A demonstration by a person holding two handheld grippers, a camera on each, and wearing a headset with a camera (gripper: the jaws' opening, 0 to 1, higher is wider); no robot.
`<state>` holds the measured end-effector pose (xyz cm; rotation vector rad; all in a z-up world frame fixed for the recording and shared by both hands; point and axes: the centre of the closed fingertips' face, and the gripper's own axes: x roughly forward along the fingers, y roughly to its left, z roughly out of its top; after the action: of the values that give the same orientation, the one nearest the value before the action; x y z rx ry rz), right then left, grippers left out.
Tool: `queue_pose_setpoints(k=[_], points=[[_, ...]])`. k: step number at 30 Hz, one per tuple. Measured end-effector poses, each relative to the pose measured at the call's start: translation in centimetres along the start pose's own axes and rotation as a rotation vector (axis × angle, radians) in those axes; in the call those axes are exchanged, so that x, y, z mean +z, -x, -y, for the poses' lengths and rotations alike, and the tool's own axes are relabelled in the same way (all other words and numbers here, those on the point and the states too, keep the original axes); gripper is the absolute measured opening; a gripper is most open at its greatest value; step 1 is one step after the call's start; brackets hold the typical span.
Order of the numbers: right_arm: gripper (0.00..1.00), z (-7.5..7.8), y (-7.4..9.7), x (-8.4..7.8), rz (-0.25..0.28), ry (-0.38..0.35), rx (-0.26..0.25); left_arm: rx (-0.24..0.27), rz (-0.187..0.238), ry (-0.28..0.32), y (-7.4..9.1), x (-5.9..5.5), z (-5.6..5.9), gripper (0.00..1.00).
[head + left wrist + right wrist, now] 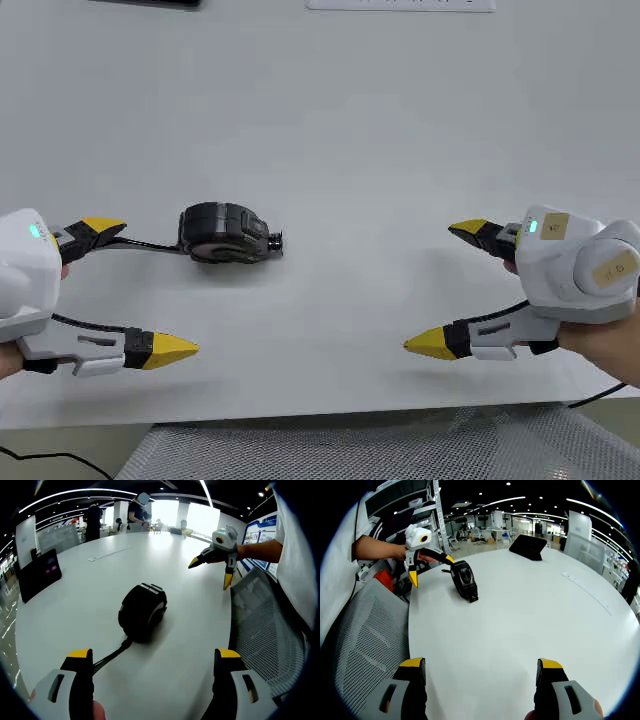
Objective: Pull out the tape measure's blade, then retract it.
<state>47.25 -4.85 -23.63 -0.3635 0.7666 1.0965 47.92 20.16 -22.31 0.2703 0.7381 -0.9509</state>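
Black tape measure [225, 233] lying on the white surface [360, 130], left of centre, left tongs [158, 286] wide open, empty, near its strap [150, 245], right tongs [430, 287] wide open, empty, well apart to the right.

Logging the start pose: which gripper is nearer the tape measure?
The left gripper: one yellow tip sits by the strap of the tape measure, while the right gripper hangs well apart.
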Motion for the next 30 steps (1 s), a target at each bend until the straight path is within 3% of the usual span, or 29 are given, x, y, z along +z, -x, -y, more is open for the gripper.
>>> queue_pose_setpoints(k=[30], points=[[0.92, 0.19, -0.04, 0.68, 0.014, 0.008, -0.017, 0.023, 0.008, 0.002, 0.12, 0.07, -0.71, 0.99]])
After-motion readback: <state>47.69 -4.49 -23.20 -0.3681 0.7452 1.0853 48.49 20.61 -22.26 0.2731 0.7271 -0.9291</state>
